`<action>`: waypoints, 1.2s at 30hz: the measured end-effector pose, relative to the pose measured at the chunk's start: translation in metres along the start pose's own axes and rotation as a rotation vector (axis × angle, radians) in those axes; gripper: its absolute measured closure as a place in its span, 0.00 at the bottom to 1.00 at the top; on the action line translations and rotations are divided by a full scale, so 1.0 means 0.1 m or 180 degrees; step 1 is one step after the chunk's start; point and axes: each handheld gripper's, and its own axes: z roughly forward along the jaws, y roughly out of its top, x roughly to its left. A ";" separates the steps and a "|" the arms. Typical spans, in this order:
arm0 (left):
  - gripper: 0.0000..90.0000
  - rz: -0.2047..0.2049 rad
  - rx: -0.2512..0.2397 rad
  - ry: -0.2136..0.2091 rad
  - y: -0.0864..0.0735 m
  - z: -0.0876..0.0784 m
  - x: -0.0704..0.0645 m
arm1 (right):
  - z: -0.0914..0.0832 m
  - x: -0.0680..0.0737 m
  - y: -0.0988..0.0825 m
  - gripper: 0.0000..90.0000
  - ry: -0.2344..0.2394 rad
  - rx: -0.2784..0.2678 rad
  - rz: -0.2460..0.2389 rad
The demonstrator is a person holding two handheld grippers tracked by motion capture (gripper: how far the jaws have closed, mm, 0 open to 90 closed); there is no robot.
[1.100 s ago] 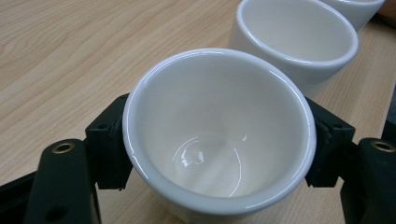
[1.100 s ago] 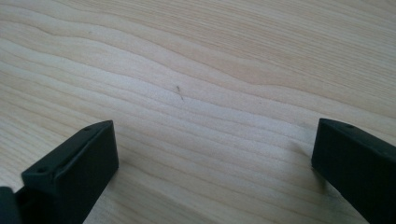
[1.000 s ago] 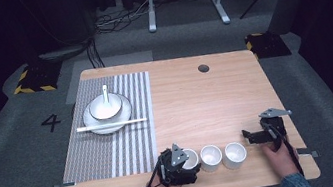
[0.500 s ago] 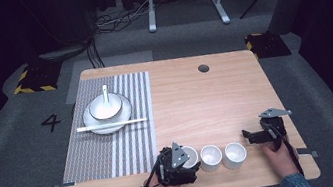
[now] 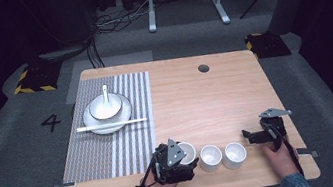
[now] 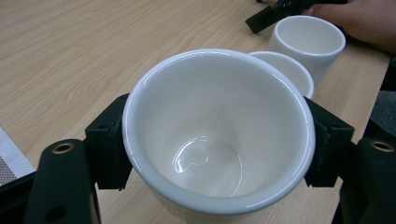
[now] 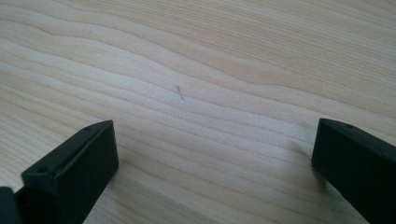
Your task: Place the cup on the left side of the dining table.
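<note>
Three white cups stand in a row near the 6 o'clock edge of the wooden counter (image 5: pixel 196 99). The first cup (image 6: pixel 217 135), the one toward 9 o'clock, sits clamped between the jaws of the left hand-held gripper (image 5: pixel 177 160); both black pads press on its outer wall just under the rim. It is upright, mouth up and empty. I cannot tell whether its base touches the wood. The second cup (image 5: pixel 211 158) is just beside it toward 3 o'clock, and in the left gripper view their rims look close enough to touch. The third cup (image 5: pixel 234 155) stands a little apart from the second, again toward 3 o'clock.

The right hand-held gripper (image 5: pixel 255 136) rests at about 4 o'clock on the counter, near the third cup but clear of it. Its two jaws stand wide apart with only bare wood between them.

One striped placemat (image 5: pixel 129 145) covers the 9 o'clock side of the counter. On it, toward 10 o'clock, is one white plate (image 5: pixel 94 127) carrying one white bowl (image 5: pixel 105 109), and one white spoon (image 5: pixel 105 94) lies in the bowl with its handle pointing to 12 o'clock. A white pair of chopsticks (image 5: pixel 111 125) lies across the plate's near rim; I cannot count the sticks from here. One small dark round hole (image 5: pixel 203 68) marks the wood toward 1 o'clock.
</note>
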 end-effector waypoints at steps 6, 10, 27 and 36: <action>0.30 0.0000 -0.0027 0.0000 0.04 -0.04 0.02 | 0.00 0.00 0.00 0.01 0.0000 -0.0001 0.0000; 0.30 -0.0022 -0.0040 0.0020 0.07 -0.07 0.07 | 0.00 0.00 0.00 0.01 0.0000 0.0000 0.0000; 0.30 -0.0122 -0.0089 0.0303 0.12 -0.29 0.34 | 0.00 0.00 0.00 0.01 0.0001 0.0003 0.0004; 0.30 -0.0235 -0.0164 0.0413 0.15 -0.43 0.53 | 0.00 0.00 0.00 0.00 0.0000 0.0000 -0.0002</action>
